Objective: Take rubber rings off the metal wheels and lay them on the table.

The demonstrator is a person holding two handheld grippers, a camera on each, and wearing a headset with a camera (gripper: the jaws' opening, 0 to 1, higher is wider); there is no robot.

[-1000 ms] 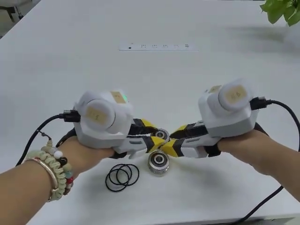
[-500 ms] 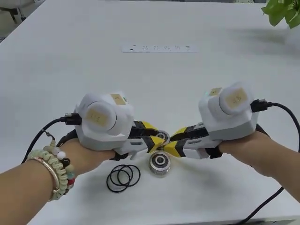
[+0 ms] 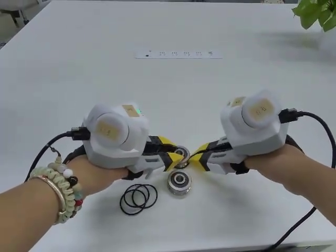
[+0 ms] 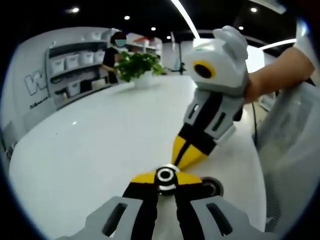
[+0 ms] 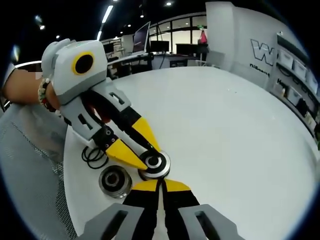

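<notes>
My left gripper (image 3: 177, 157) is shut on a small metal wheel (image 3: 182, 153) and holds it a little above the white table; in the left gripper view its jaws (image 4: 166, 184) clamp that wheel (image 4: 166, 176) from both sides. From the right, my right gripper (image 3: 194, 156) is shut, its yellow tips touching the held wheel's (image 5: 155, 163) rim; I cannot make out a ring between them. A second metal wheel (image 3: 179, 181) lies flat on the table just below. A few black rubber rings (image 3: 138, 198) lie overlapping to its left.
A flat white strip with small marks (image 3: 177, 53) lies farther back on the table (image 3: 210, 94). A green plant (image 3: 315, 11) stands at the far right corner. Black cables (image 3: 320, 157) trail from both grippers. The near table edge runs close below the rings.
My right gripper has drawn back a little to the right, so its tips no longer overlap the left gripper's. The left gripper, the lying wheel and the rings have stayed put.
</notes>
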